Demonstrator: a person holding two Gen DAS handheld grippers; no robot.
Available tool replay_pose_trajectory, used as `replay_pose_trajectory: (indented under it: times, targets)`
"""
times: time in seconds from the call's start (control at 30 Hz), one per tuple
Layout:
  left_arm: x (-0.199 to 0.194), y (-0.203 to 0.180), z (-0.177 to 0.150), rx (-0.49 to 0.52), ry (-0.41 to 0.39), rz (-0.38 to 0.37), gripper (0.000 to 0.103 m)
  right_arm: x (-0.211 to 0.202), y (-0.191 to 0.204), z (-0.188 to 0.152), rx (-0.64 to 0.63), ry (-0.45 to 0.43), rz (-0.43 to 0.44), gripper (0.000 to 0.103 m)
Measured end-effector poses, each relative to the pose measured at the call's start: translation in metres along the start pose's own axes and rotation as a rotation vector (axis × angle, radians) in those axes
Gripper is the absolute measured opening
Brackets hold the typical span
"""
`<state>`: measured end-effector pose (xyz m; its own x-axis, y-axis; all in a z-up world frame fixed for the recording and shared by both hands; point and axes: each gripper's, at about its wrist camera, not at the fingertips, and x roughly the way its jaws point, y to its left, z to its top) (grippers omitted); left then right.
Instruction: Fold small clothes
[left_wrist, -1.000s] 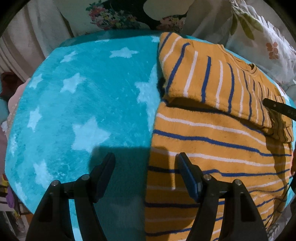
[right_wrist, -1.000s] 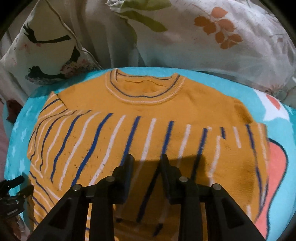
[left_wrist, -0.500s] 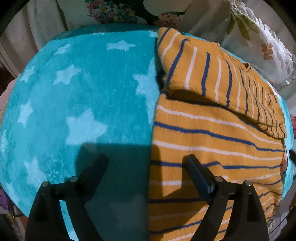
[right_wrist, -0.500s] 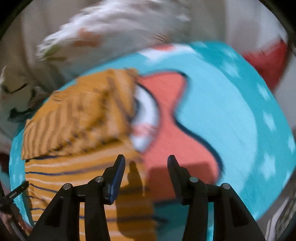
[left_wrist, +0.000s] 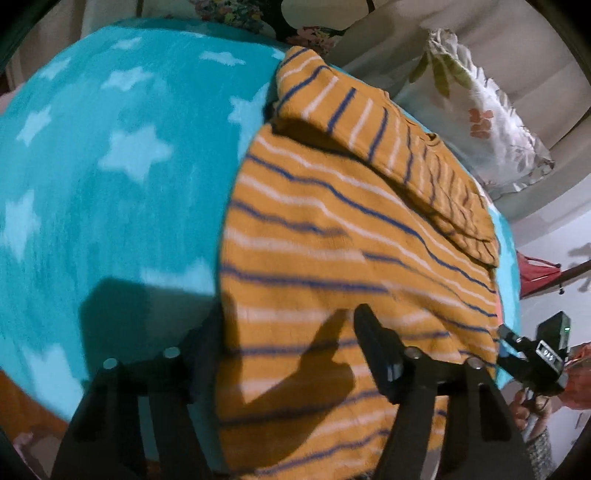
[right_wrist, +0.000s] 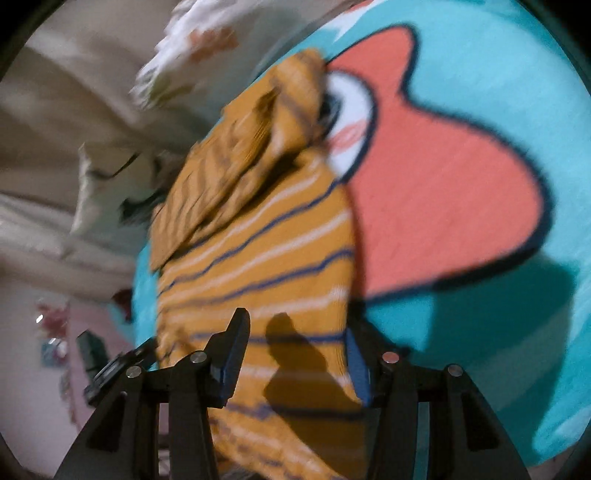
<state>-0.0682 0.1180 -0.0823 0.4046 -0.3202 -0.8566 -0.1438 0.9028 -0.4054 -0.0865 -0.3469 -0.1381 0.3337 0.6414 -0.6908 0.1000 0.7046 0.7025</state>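
Note:
An orange sweater with blue and white stripes lies flat on a turquoise star blanket, its sleeves folded across the chest. My left gripper is open and straddles the sweater's left hem corner. My right gripper is open and straddles the sweater at its right hem corner, and shows at the right edge of the left wrist view. Neither pair of fingers has closed on the cloth.
Floral pillows and cream bedding lie behind the sweater. The blanket bears a large coral fish shape right of the sweater. The blanket's near edge drops off below the left gripper.
The right gripper swung from the folded sleeves down to the right hem corner and opened. The left gripper moved right and forward, over the left hem corner.

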Motion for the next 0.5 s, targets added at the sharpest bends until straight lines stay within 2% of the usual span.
replay_pose_trajectory:
  times: [0.17, 0.5]
  targets:
    - [-0.014, 0.012, -0.032, -0.073, -0.012, -0.059, 0.056, 0.009, -0.002, -0.030, -0.018, 0.109, 0.124, 0.054]
    - [-0.035, 0.020, -0.076, -0.170, -0.021, -0.132, 0.056, 0.022, 0.002, -0.077, -0.082, 0.301, 0.269, 0.054]
